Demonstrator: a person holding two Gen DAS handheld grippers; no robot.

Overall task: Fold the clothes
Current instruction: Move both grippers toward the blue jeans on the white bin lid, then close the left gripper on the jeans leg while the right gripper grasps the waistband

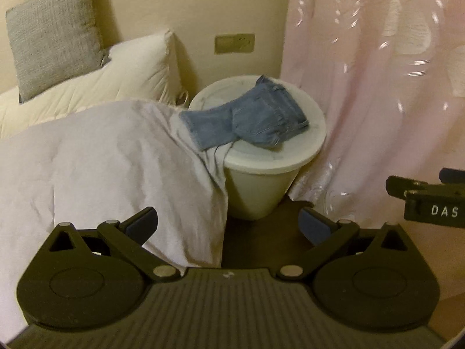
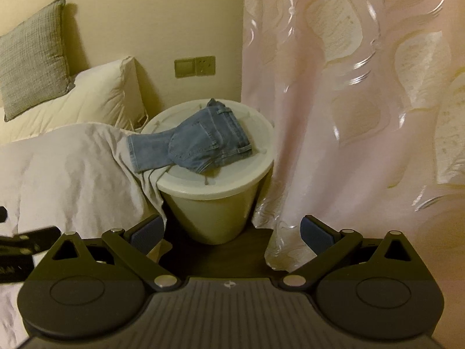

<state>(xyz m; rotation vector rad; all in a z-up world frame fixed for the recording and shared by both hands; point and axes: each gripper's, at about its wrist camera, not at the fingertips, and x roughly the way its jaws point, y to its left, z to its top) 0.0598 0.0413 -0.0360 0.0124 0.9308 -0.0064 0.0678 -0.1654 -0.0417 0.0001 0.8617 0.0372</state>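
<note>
A pair of blue jeans point(image 1: 247, 116) point(image 2: 197, 145) lies folded in a bundle on the round white bedside table point(image 1: 305, 148) point(image 2: 255, 168), one leg hanging off the left rim onto the bed cover. My left gripper point(image 1: 228, 224) is open, well short of the table, with nothing between its fingers. My right gripper point(image 2: 231, 232) is open too, empty, held in front of the table's base. The right gripper's body shows at the right edge of the left wrist view, and the left gripper's body at the left edge of the right wrist view.
A bed with a pale rumpled duvet point(image 1: 101, 160) point(image 2: 66, 168) fills the left. A cream pillow point(image 1: 96, 81) and a grey cushion point(image 1: 55, 35) lean on the wall. A pink patterned curtain point(image 1: 377, 87) point(image 2: 348, 101) hangs right of the table. Dark floor point(image 2: 221, 256) lies below.
</note>
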